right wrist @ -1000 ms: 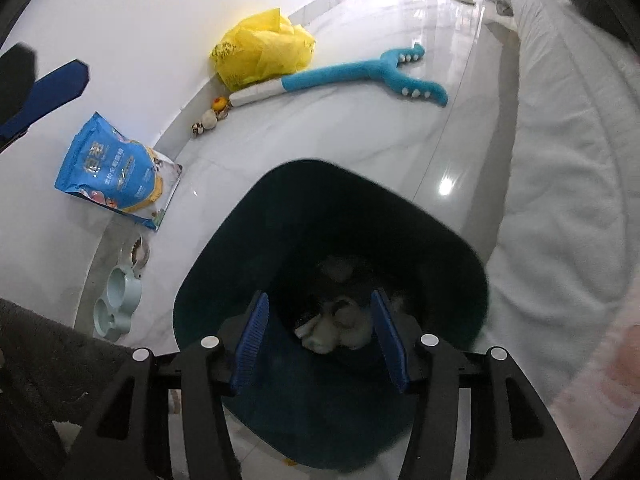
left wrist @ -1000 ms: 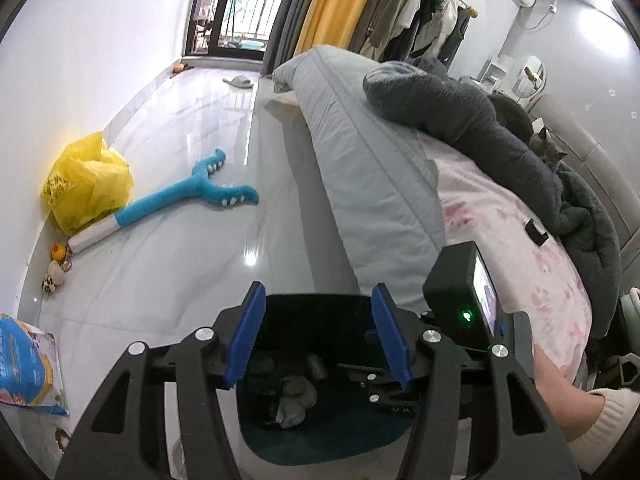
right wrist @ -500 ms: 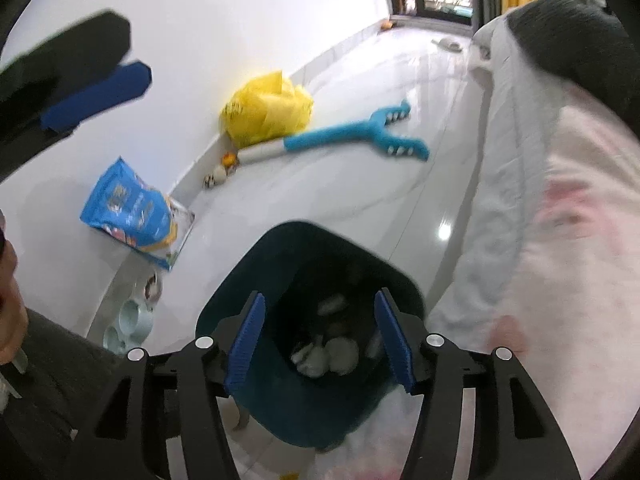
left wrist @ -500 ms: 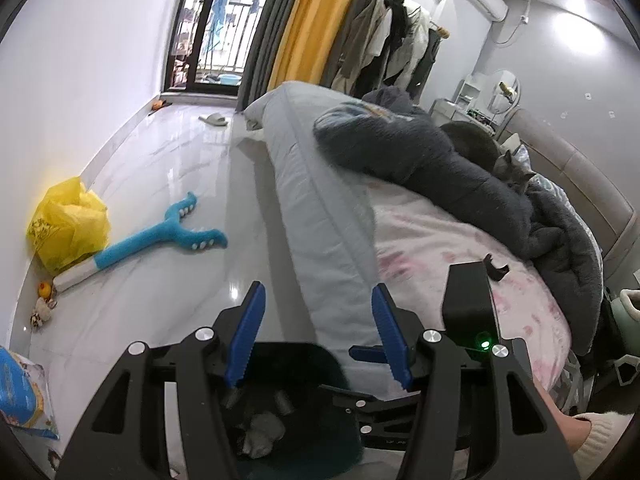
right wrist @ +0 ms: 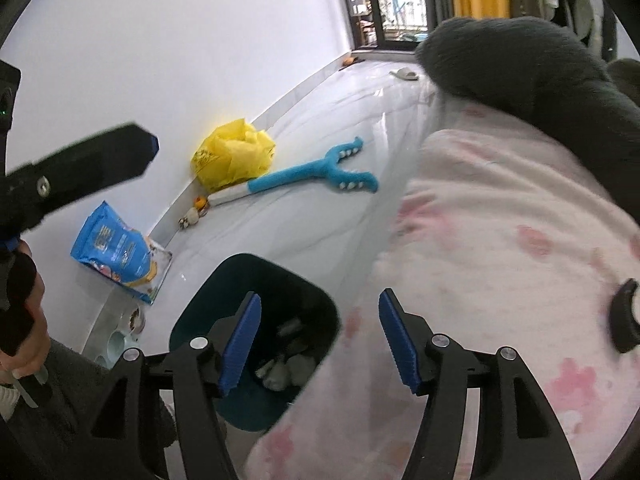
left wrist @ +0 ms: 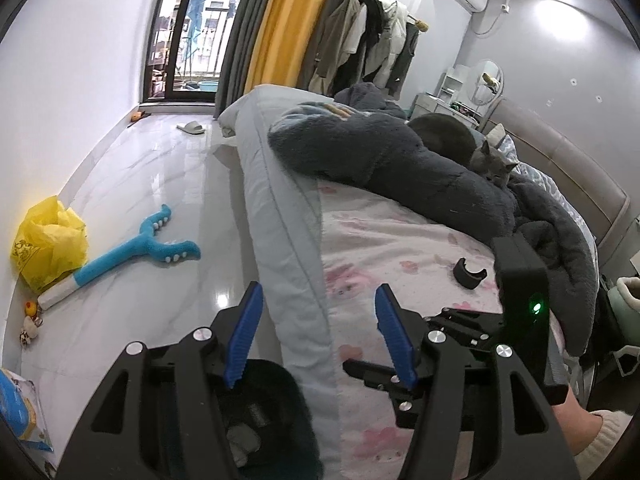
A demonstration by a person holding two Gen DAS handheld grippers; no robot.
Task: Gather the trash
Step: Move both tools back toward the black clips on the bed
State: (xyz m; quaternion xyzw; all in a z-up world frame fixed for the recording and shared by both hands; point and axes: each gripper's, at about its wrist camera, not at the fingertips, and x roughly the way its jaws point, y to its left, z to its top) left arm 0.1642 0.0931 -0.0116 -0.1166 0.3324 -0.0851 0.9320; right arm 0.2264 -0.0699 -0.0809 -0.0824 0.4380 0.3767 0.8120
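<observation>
A dark teal trash bin (right wrist: 256,280) stands on the floor beside the bed, with crumpled tissues (right wrist: 286,368) inside; it also shows in the left wrist view (left wrist: 276,392). A small black curved object (left wrist: 469,273) lies on the pink flowered sheet (left wrist: 400,248); it shows at the right edge of the right wrist view (right wrist: 624,316). My left gripper (left wrist: 316,344) is open and empty over the bed edge. My right gripper (right wrist: 316,344) is open and empty, above the bin and the bed edge.
A yellow plastic bag (right wrist: 234,156), a blue plush toy (right wrist: 312,172) and a blue pet-food bag (right wrist: 116,248) lie on the glossy floor by the wall. A dark blanket (left wrist: 400,164) and a grey cat (left wrist: 490,160) lie on the bed. Pet bowls (right wrist: 124,336) stand near the bin.
Both grippers have risen and swung right, from over the bin toward the bed. The bin has dropped low in both views. Both stay open.
</observation>
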